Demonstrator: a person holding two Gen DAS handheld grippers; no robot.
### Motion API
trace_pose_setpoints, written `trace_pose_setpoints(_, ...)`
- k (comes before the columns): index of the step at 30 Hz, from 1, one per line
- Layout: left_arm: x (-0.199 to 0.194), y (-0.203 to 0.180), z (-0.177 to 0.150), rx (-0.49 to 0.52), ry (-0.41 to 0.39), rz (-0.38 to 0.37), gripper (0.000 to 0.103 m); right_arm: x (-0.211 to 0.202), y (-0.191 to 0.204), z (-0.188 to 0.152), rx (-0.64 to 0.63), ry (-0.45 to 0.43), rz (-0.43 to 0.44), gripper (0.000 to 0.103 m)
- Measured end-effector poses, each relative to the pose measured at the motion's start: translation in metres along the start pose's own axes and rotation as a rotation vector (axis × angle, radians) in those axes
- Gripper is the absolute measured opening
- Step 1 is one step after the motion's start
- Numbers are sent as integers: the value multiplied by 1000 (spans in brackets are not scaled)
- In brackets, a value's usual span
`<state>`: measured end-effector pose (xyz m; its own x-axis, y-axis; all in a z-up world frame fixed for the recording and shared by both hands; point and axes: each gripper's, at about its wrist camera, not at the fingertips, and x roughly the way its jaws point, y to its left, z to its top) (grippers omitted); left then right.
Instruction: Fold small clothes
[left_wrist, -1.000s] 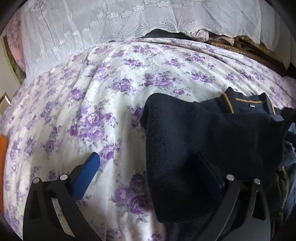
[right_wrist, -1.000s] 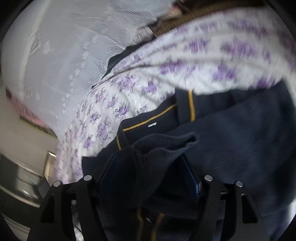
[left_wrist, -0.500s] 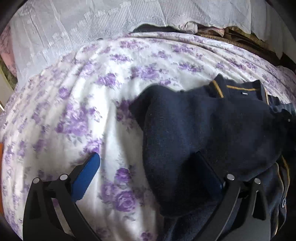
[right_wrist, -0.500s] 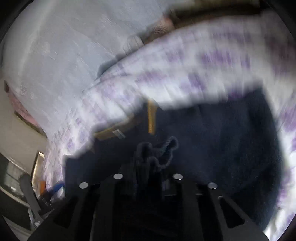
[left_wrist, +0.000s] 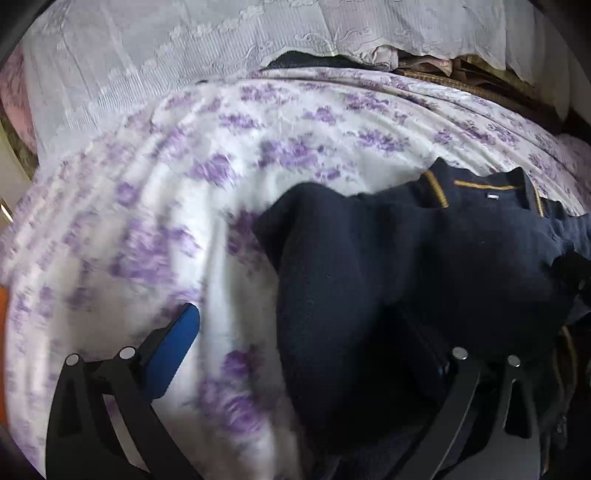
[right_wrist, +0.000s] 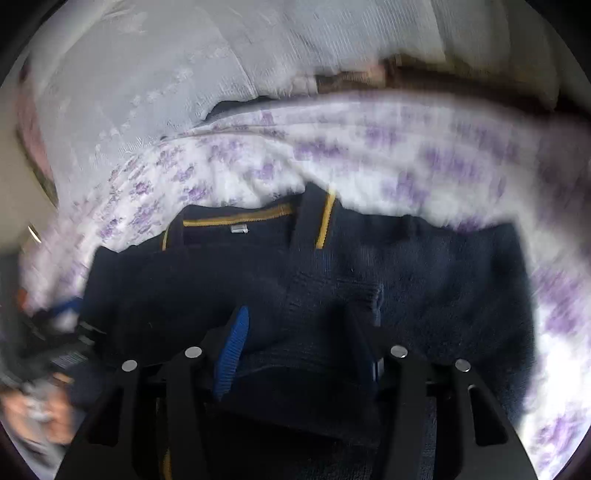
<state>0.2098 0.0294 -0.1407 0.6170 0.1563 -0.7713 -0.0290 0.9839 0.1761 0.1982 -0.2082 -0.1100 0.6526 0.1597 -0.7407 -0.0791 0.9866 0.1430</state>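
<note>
Between the fingers of your right gripper (right_wrist: 299, 343) sits a fold of the navy sweater (right_wrist: 369, 280). The jaws are opening, about halfway apart; the blue pad (right_wrist: 232, 354) at 8 o'clock stands clear of the knit, while the other finger is dark against the dark cloth, so you cannot tell if it touches. The whole right view is smeared by motion, and the ribbed cuff (right_wrist: 365, 295) just past the fingertips is only roughly legible.

Your left gripper (left_wrist: 306, 350) stands wide open. Its blue pad (left_wrist: 173, 354) at 8 o'clock hangs over bare bedspread, and the finger at 4 o'clock is buried behind a folded-over flap of the sweater (left_wrist: 388, 277), its pad hidden. That flap lies across the right half of the gap, with nothing pinched.

Farther out, the sweater's collar, with its mustard trim (left_wrist: 436, 192) and small white label (right_wrist: 239, 229), points toward 12 o'clock in the right view and toward 1 o'clock in the left view. The garment rests on the purple-flowered bedspread (left_wrist: 184, 206), which fills 9 to 12 o'clock. Beyond it a white lace cloth (left_wrist: 221, 48) covers a pile whose contents are mostly hidden. At 8 o'clock in the right view a blurred hand (right_wrist: 37, 410) is cut off by the edge.
</note>
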Motion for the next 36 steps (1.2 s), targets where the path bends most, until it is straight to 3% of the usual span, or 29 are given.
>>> trace_pose_setpoints(3, -22, 6, -2, -12, -83, -2, 99, -20, 8, -9, -73, -4, -30, 63)
trace_pose_setpoints(6, -28, 11, 4, -50, -116, -25, 99, -41, 2, -4, -12, -134, -8, 63)
trace_pose_setpoints(7, -21, 8, 5, -44, -93, -30, 99, -43, 2, 2, -5, -157, -4, 63)
trace_pose_setpoints(9, 1, -3, 2, 2, 4, 6, 99, -26, 2, 8, -7, -132, 2, 64)
trace_pose_setpoints(11, 9, -2, -2, -10, 6, -1, 99, 20, 3, 6, 1, 2, 10, 67)
trace_pose_setpoints(14, -14, 4, 1, -48, -61, 7, 99, -4, 9, 11, 3, -74, -17, 65)
trace_pose_setpoints(16, -29, 4, 2, -70, -120, -49, 99, -31, 18, 14, -27, -199, 7, 69)
trace_pose_setpoints(17, -31, -1, 3, -58, -118, -78, 99, -30, 22, 14, -50, -191, -1, 75)
trace_pose_setpoints(19, -23, -17, -1, 1, -85, -85, 99, -5, 33, 6, -106, -87, -4, 79)
trace_pose_setpoints(21, -2, -38, -10, 86, -31, -21, 99, 19, 38, -4, -133, 7, -19, 83)
trace_pose_setpoints(25, -14, -35, -13, 76, -69, 1, 99, -7, 27, -7, -75, -70, -55, 83)
trace_pose_setpoints(28, -39, -21, -24, 22, -90, -79, 99, -28, 18, -16, -33, -98, 1, 83)
trace_pose_setpoints(30, -48, -20, -31, 22, -80, -124, 99, -27, 14, -26, -35, -58, -5, 89)
trace_pose_setpoints(31, -44, -26, -35, 56, -55, -122, 99, -9, 13, -34, -56, 21, 6, 92)
trace_pose_setpoints(32, -36, -32, -39, 84, -27, -110, 99, 0, 15, -34, -72, 35, 1, 98)
trace_pose_setpoints(33, -23, -40, -42, 117, 22, -87, 99, -1, 17, -31, -74, 27, -1, 97)
trace_pose_setpoints(36, -25, -33, -42, 73, 26, -103, 99, -9, 16, -35, -61, -7, -6, 97)
